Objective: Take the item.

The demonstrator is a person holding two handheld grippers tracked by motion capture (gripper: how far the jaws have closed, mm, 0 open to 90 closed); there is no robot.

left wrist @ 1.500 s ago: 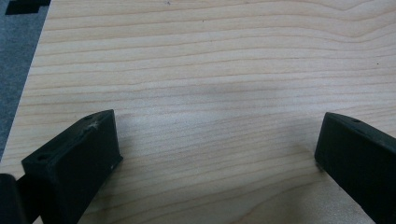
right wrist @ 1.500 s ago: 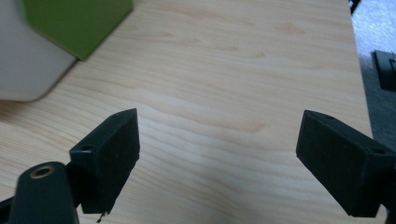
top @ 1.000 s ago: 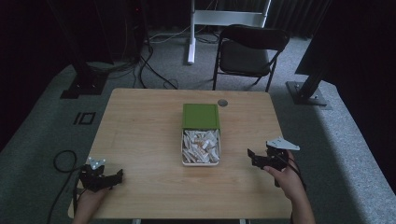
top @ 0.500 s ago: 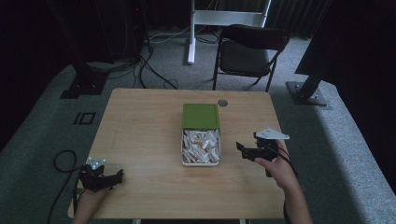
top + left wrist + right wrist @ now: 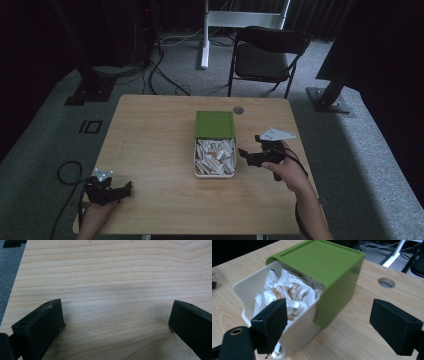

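Overhead table [image 5: 150,140] view; two close tool-mounted views

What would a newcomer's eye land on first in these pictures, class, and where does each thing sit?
First the box at the middle of the table: a green lid slid halfway back, white wrappers showing in the open half. Next the right gripper, open, close beside the box's right side. The left gripper sits open at the near left corner over bare wood.

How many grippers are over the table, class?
2: the left gripper at the table's near left corner, the right gripper beside the box, both open.
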